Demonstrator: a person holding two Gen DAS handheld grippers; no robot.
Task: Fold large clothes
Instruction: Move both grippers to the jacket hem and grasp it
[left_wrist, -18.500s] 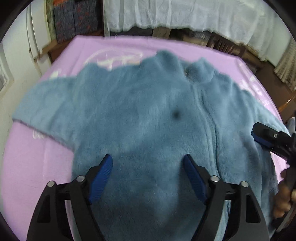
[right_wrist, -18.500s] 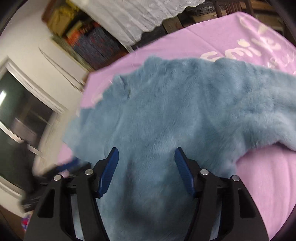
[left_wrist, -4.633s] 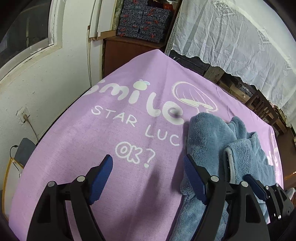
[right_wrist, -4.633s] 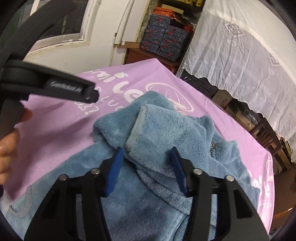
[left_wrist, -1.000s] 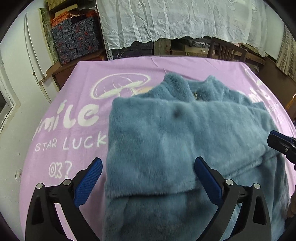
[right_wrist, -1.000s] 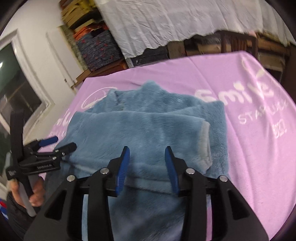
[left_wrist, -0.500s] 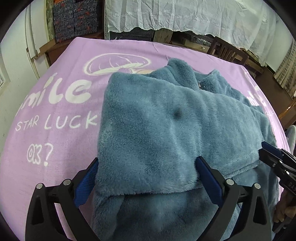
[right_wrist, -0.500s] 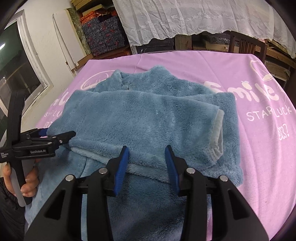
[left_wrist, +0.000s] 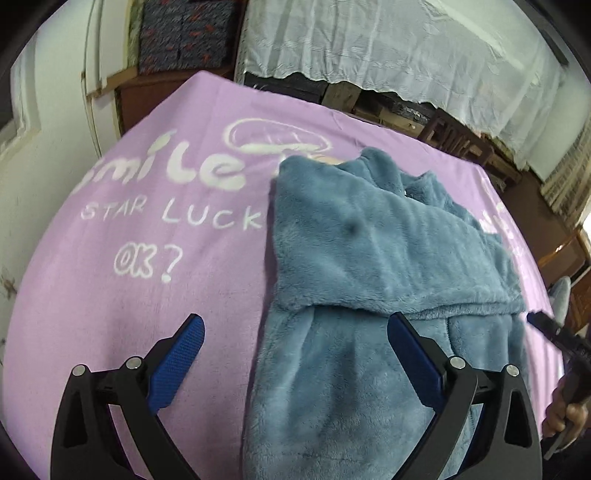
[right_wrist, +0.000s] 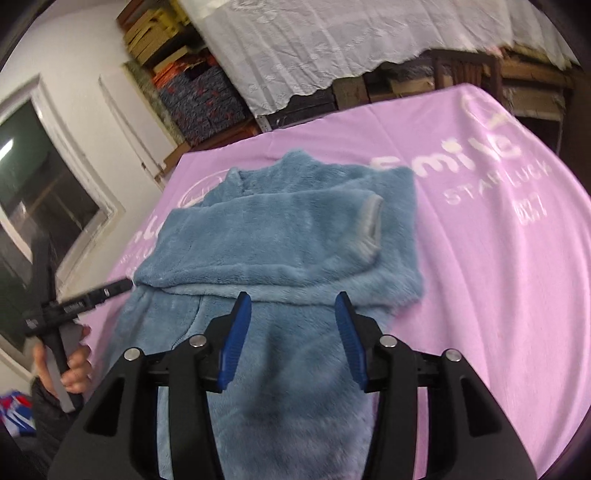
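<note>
The blue fleece jacket (left_wrist: 369, 258) lies on the purple-covered desk (left_wrist: 147, 295), sleeves folded across. The left tool (left_wrist: 295, 354) gapes wide, empty. The right tool (right_wrist: 291, 328), just widening, holds nothing.

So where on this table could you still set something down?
Bare purple tablecloth lies left of the fluffy blue fleece jacket, over the white lettering, and again on its right. The middle is covered by the jacket.
</note>
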